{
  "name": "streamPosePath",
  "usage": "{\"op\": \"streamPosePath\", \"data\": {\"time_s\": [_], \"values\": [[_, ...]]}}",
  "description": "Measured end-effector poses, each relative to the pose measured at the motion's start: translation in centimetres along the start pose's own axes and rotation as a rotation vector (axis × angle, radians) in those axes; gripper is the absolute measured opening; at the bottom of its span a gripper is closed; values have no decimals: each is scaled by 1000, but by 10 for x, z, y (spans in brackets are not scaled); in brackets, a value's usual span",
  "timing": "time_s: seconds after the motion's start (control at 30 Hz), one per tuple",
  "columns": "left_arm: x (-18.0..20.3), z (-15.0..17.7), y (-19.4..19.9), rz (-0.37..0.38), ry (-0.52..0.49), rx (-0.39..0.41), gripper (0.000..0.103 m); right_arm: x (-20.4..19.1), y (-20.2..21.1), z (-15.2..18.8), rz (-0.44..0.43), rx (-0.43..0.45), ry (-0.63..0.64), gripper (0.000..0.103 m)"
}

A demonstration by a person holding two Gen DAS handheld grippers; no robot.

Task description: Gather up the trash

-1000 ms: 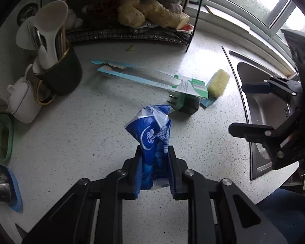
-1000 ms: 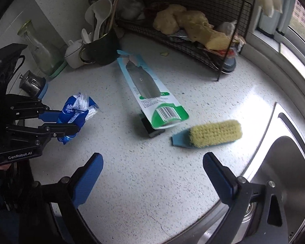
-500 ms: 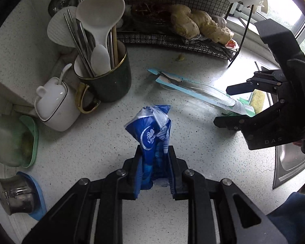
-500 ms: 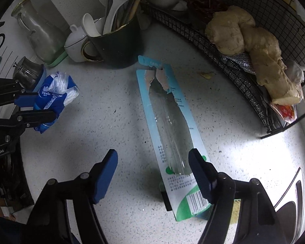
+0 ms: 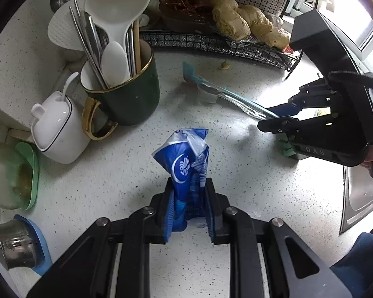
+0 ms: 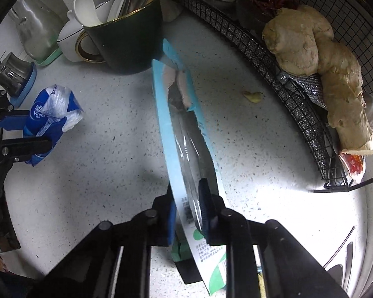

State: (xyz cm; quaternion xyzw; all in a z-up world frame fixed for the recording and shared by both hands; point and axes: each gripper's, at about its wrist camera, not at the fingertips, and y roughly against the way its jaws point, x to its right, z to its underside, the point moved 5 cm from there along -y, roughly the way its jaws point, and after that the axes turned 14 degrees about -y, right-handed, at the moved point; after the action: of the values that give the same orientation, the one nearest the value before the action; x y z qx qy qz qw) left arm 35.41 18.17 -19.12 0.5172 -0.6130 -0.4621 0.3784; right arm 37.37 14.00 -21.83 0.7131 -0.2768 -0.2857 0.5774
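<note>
A crumpled blue tissue wrapper stands upright between the pads of my left gripper, which is shut on it just above the speckled white counter. In the right wrist view the same wrapper and left gripper are at the far left. A long light-blue and green blister pack lies across the middle, tipped up on its edge. My right gripper is closing, with both pads pressed on the pack near its green end. The left wrist view has the pack running into the right gripper.
A dark green mug of utensils and a white lidded pot stand just behind the wrapper. A black wire rack with ginger lines the back. A small yellow scrap lies near it. The sink is at the right.
My right gripper came down over the blister pack and its wide-open jaws closed on it, tipping the pack up. My left gripper carried the wrapper toward the mug.
</note>
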Motion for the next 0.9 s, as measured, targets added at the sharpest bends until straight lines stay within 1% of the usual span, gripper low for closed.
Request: {"op": "streamPosePath", "data": {"time_s": [0.07,0.13,0.2,0.3,0.4,0.5,0.6,0.73,0.9], "values": [[2,1,5,2,9,11,20,-2,0,2,2,2,9,14],[6,2,12,4,8,24,20,-4,6,8,3,10,16,11],[11,2,19,9,5,38,20,-3,19,18,-1,25,17,8],[20,4,27,11,-15,49,20,-5,40,34,-13,61,18,8],[30,6,36,11,-33,56,20,-10,52,50,0,84,42,8],[44,10,49,33,-38,78,20,-11,67,72,-8,93,30,8],[61,11,59,46,-66,97,20,-18,83,95,-23,104,9,8],[88,16,70,55,-114,108,20,-4,109,131,-27,110,-24,8],[127,30,83,71,-184,121,20,17,137,171,-21,121,-72,8]]}}
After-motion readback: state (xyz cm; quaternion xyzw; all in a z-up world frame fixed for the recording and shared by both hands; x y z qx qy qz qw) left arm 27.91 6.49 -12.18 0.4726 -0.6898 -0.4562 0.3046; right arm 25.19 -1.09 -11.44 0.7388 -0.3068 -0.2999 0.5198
